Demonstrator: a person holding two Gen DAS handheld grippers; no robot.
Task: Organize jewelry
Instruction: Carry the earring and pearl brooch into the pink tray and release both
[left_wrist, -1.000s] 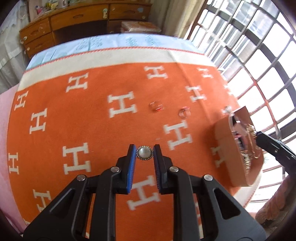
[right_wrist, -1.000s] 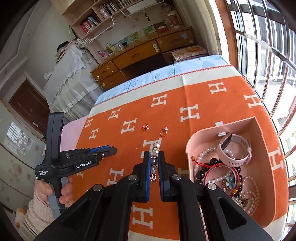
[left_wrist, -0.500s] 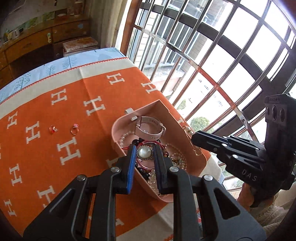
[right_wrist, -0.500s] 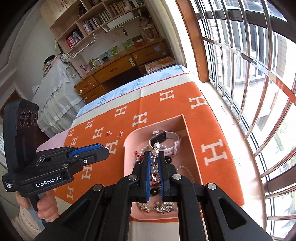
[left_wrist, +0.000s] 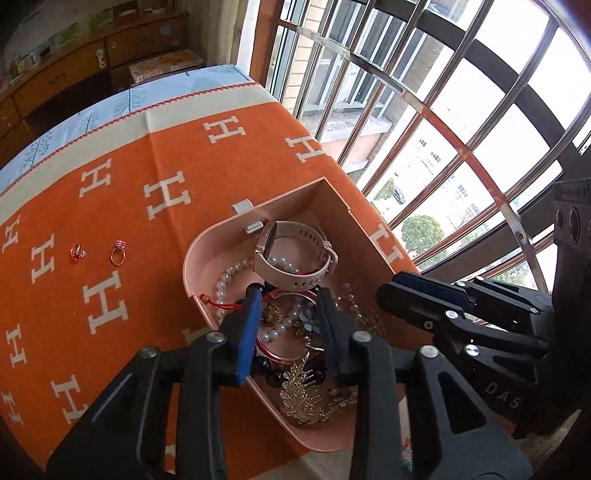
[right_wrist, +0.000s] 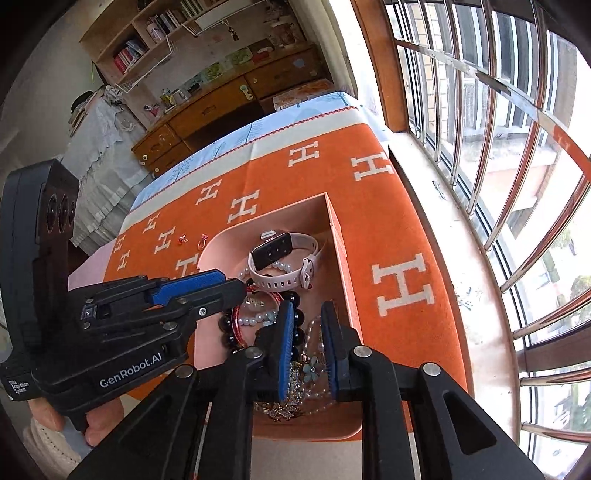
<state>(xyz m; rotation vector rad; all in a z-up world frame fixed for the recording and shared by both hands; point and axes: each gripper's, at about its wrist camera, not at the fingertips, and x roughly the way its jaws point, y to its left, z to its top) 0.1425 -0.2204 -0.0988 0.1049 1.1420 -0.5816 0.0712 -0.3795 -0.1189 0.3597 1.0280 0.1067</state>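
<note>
A pink jewelry box (left_wrist: 334, 192) (right_wrist: 340, 236) sits on the orange cloth by the window. It holds a pink smartwatch (left_wrist: 295, 258) (right_wrist: 284, 260), pearl strands, dark beads, red bangles and gold pieces. My left gripper (left_wrist: 290, 299) is open and empty above the box; it also shows in the right wrist view (right_wrist: 240, 284). My right gripper (right_wrist: 306, 310) is open and empty over the box's near half; it also shows in the left wrist view (left_wrist: 384, 291). Two rings, one with a red stone (left_wrist: 77, 253) and one with a pink stone (left_wrist: 119, 253), lie on the cloth left of the box.
The orange cloth with white H marks (left_wrist: 110, 306) covers the table. A barred window (left_wrist: 443, 110) runs along the right edge. A wooden dresser (right_wrist: 221, 99) and bookshelves stand at the far end of the room.
Both grippers have opened over the box. The pearl brooch left my left gripper and the beaded piece left my right gripper; both now lie among the jewelry.
</note>
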